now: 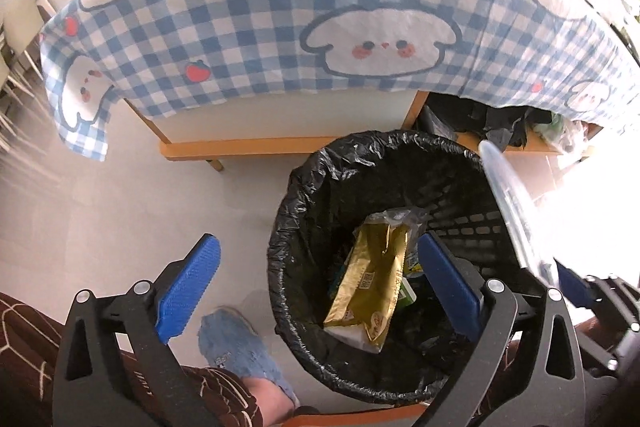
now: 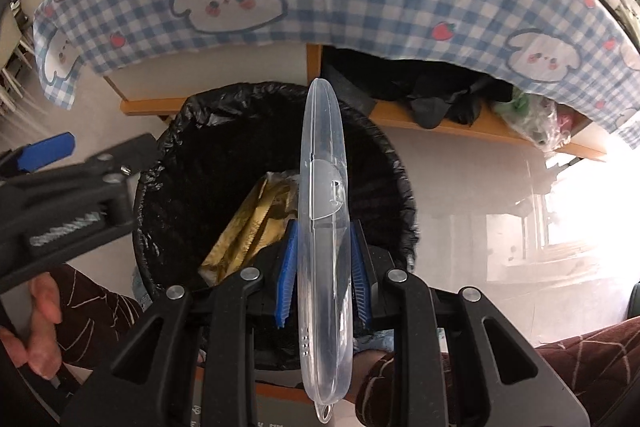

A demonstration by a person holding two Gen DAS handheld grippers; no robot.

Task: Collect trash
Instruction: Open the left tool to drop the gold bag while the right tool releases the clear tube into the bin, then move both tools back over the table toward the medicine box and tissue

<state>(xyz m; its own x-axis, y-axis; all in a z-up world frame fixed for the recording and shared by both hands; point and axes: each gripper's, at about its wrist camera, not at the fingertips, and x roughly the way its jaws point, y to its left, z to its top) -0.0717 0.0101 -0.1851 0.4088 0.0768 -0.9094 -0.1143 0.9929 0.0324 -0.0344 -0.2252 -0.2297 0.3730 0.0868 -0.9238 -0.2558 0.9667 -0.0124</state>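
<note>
A pale floor (image 1: pixel 120 195) runs under a counter draped in a blue checked cloth (image 1: pixel 280 7), and just in front of that counter stands the bin (image 2: pixel 168 155), lined with a black bag. Inside the bin lie 1 gold wrapper (image 1: pixel 368 287) and other scraps. The right gripper (image 2: pixel 324 267) has its jaws clamped on a clear plastic lid (image 2: pixel 324 187), held on edge directly above the bin, its long axis pointing away toward the counter. The left gripper (image 1: pixel 316 287) hangs beside it over the bin's near rim, jaws wide apart and empty. Judging by this, the right hand need only let go.
</note>
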